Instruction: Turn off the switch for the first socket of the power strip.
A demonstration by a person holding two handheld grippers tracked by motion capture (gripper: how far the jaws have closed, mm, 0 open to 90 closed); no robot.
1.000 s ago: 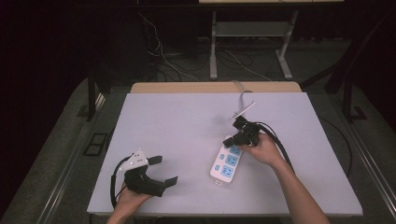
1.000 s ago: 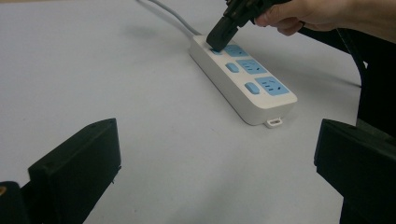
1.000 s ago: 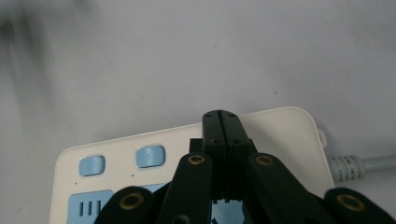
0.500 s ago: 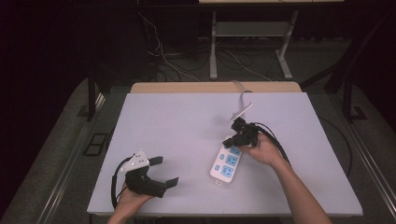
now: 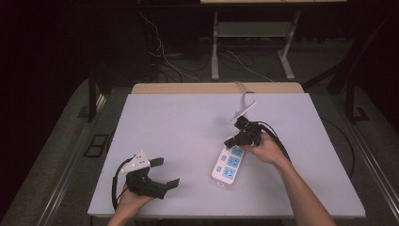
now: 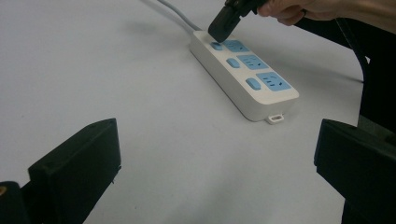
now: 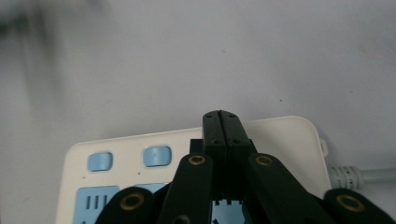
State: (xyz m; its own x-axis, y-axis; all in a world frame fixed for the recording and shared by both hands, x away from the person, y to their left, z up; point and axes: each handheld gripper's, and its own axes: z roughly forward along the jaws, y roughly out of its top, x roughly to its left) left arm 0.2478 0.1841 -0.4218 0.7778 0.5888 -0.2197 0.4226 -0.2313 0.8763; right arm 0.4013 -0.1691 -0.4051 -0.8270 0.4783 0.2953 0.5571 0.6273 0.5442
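1. Left gripper view: right gripper [image 6: 223, 25], jaws together, tips on the strip's [image 6: 243, 74] end switch [image 6: 216, 45]; a skewed push could slide the strip.
2. Left gripper [image 5: 162, 173] rests apart, jaws wide, steadying nothing.

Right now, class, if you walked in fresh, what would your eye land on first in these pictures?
First, the white power strip with blue sockets, lying right of centre on the pale table. The right gripper, jaws shut, has its tip down on the strip's far end, at the button nearest the cord. The left gripper rests near the table's front left, jaws wide open and holding nothing.
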